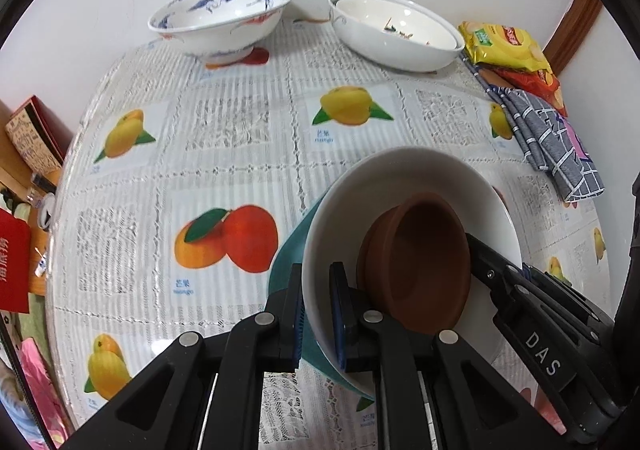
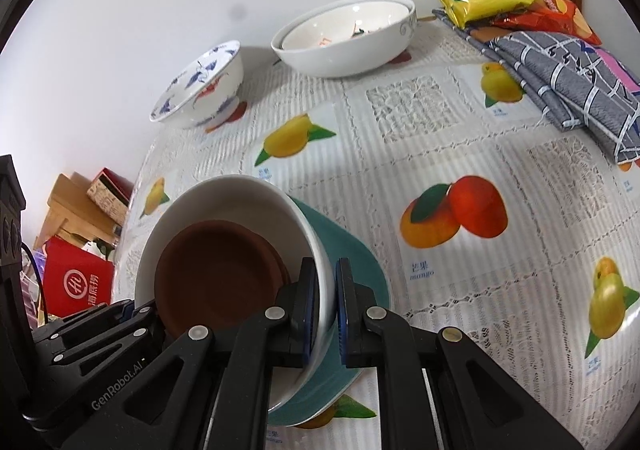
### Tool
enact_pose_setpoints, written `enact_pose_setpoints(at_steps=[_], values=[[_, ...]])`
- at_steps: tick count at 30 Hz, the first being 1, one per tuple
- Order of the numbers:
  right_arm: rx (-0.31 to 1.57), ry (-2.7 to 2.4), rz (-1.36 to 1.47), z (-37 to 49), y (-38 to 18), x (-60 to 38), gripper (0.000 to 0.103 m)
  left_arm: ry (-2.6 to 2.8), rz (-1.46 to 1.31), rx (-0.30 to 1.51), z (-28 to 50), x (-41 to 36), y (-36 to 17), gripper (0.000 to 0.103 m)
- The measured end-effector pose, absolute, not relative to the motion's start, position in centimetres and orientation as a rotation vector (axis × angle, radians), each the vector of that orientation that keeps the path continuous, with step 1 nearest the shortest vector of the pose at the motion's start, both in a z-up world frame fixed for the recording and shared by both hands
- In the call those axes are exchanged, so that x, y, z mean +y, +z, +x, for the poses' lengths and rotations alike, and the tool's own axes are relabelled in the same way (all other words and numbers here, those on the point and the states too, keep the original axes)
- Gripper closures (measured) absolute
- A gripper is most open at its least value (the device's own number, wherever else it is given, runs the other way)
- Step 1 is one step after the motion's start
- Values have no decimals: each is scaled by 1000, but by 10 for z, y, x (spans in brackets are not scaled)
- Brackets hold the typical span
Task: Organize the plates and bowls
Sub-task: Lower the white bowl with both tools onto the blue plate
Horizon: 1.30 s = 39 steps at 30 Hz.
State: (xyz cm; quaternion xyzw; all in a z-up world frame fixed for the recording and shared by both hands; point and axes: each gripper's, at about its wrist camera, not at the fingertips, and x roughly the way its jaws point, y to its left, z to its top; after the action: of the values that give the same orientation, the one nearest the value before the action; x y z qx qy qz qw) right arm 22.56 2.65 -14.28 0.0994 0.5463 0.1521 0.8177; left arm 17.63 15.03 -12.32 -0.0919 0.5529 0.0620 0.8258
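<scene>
On the left, our left gripper (image 1: pixel 318 314) is clamped on the near rim of the white-lined teal ceramic bowl (image 1: pixel 400 178), one pad inside, one outside; a small brown clay dish (image 1: pixel 416 266) nests inside it, so both travel as one stack; on the right, our right gripper (image 2: pixel 324 308) pinches the opposite rim, sharing the load; the bowl hangs tilted just above the fruit-print tablecloth (image 1: pixel 240 154); beyond wait a blue-painted porcelain bowl (image 1: pixel 220 20) and two stacked white bowls (image 1: pixel 396 34), likely destinations.
</scene>
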Motion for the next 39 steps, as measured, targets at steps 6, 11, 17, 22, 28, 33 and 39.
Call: enact_pose_setpoints(at_steps=[6,11,17,22,28,33,39], values=[[1178,330,212,228,-154,26,93,123,-211,1173,177,152,-131,90],[1171,339,211,228,-154,25,93,115,-203,1167,177,153,-131,90],[1160,335,194,227,-153,26,91,108,-223,1182,178,155,-131,87],[1169,334,187,229,-153,24,86,112,-217,1192,177,155,-132,83],[1164,323,153,225,-150,27,84,119,-212,1201,174,155,-132,79],[1154,331,143,223,-147,26,83,116,-214,1195,172,155,-128,78],[1145,335,137,220,-142,25,82,120,-202,1198,169,153,-122,76]])
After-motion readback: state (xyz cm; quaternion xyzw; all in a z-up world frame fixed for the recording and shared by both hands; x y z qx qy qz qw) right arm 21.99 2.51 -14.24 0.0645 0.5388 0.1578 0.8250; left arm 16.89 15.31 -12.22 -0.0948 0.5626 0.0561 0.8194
